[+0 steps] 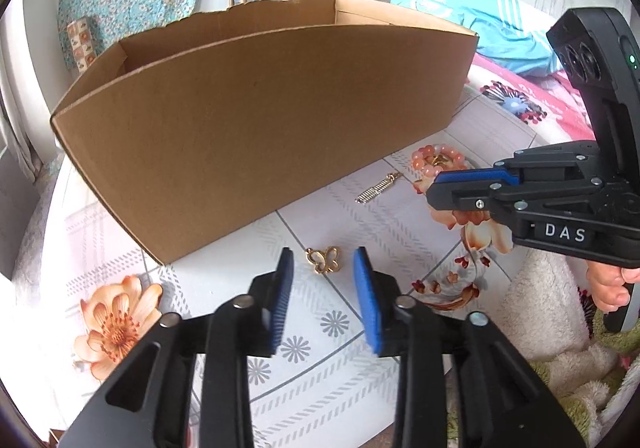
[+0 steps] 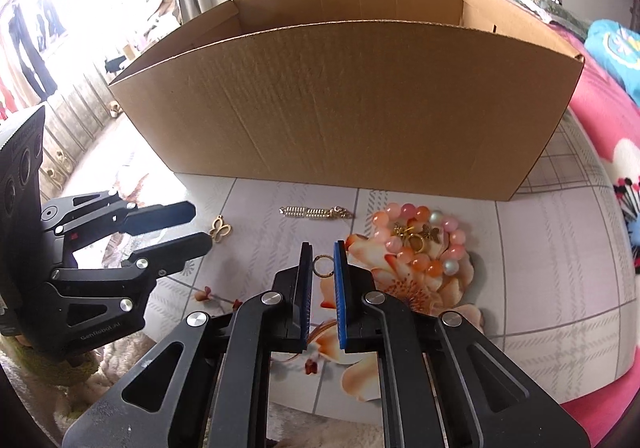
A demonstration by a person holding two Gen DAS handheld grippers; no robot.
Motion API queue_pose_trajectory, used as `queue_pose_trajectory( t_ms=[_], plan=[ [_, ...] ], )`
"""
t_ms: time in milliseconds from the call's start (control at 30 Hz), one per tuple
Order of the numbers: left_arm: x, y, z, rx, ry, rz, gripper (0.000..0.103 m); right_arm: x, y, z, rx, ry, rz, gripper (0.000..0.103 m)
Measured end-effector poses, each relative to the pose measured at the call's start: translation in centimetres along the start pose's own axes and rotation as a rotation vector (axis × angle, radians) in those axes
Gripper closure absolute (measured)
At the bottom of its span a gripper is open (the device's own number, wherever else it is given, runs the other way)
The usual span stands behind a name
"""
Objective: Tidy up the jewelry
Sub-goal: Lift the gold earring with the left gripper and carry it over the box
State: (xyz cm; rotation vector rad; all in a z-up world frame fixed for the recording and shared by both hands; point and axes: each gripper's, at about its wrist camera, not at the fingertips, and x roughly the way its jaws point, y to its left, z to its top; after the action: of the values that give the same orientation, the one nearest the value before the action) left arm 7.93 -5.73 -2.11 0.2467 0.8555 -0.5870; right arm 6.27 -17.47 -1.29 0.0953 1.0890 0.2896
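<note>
A gold butterfly pendant (image 1: 325, 259) (image 2: 221, 228) lies flat on the floral cloth. My left gripper (image 1: 323, 268) (image 2: 198, 228) is open, its blue pads standing either side of the pendant without touching it. My right gripper (image 2: 323, 262) (image 1: 431, 195) is shut on a small gold ring (image 2: 323, 267), which is pinched between the pad tips just above the cloth. A gold bar-shaped chain piece (image 1: 378, 187) (image 2: 316, 212) lies in front of the box. A pink bead bracelet (image 2: 420, 244) (image 1: 438, 159) with gold charms in its middle sits to the right.
An open-topped cardboard box (image 1: 260, 119) (image 2: 340, 95) stands right behind the jewelry; its inside is hidden. A pink patterned blanket (image 2: 600, 151) and blue clothing (image 1: 500, 35) lie to the right. A person's fingers (image 1: 608, 288) hold the right gripper's handle.
</note>
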Motion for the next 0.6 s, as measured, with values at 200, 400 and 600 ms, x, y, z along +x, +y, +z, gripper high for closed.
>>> queue_pose_trajectory(
  t_ms=[200,400,600],
  plan=[
    [1.6,-0.2,0.8,0.021,0.073,0.013,0.070,0.3,-0.2,-0.6,0.022,-0.029,0.043,0.095],
    [2.1,-1.4,1.6,0.055,0.126,0.040,0.087,-0.2,-0.9,-0.9,0.034,-0.050,0.073,0.095],
    [2.5,-2.2,2.1,0.068,0.161,0.054,0.093,-1.2,-1.5,-1.4,0.052,-0.074,0.097,0.094]
  ],
)
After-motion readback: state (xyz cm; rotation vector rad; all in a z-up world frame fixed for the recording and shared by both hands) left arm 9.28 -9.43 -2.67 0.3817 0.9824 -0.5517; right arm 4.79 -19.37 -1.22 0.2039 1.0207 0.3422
